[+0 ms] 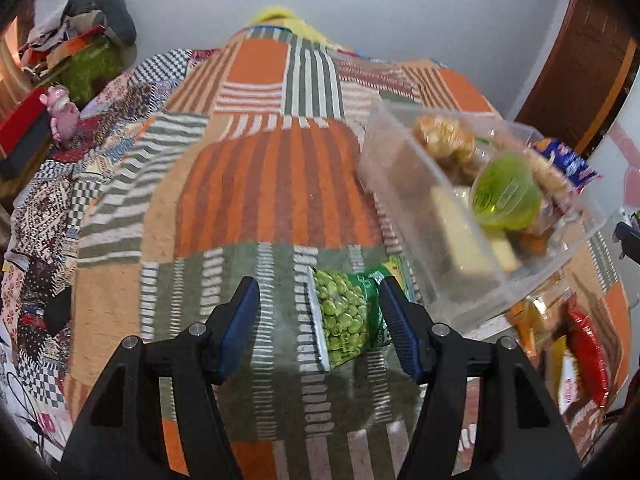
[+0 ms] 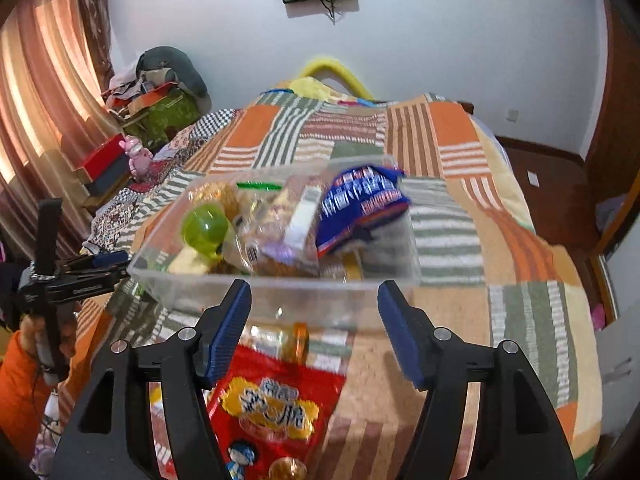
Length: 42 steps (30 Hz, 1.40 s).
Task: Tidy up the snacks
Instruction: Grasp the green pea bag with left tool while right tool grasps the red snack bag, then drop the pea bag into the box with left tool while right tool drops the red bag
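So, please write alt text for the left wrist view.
The open left gripper hovers over a green pea packet on a striped blanket. At right stands a clear box of snacks, with a green cup inside.

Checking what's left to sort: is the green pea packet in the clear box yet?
Out. The green pea packet lies on the blanket beside the clear box.

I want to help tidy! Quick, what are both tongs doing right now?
Left tongs: open, holding nothing; the green pea packet lies between them on the bedspread.
Right tongs: open, empty, near the clear bin.
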### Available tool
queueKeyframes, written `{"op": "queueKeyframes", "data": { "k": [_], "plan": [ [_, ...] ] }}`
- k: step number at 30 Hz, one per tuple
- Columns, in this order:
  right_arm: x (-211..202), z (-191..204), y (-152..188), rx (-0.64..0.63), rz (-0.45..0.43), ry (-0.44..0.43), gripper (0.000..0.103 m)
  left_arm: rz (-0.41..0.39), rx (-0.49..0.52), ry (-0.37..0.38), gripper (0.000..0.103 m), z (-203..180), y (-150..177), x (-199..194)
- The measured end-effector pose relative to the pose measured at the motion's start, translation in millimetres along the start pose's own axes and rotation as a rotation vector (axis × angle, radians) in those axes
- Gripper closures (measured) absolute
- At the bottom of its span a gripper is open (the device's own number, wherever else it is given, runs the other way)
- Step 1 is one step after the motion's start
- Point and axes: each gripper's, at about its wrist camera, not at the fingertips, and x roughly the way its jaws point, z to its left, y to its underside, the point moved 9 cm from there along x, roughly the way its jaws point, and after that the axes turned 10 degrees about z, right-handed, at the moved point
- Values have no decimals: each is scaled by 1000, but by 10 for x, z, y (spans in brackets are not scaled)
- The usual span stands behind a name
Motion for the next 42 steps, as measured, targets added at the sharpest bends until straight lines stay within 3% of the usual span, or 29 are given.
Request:
{"op": "queueKeyframes", "data": {
  "k": [6,9,13,20,29,32,35,42],
  "plan": [
    [84,-11,155,11,41,7,40,12,17,46,67,-135,94,173],
    [111,9,237,13,58,0,39,11,3,82,73,-150,138,169],
    [112,77,358,7,70,-8,30,5,7,65,77,-168,231,86],
    [115,275,525,-43,97,-21,19,-11,10,24,78,-139,516,-196],
    [291,230,734,-3,153,-17,18,-84,21,19,79,-232,717,-660],
    [301,176,770,7,152,-1,21,-109,38,17,79,-290,690,-790],
    [271,126,775,18,148,-7,37,-132,50,21,79,-363,658,-911],
    [87,76,721,14,89,20,39,-176,66,40,79,-527,492,-1088]
  ]
}}
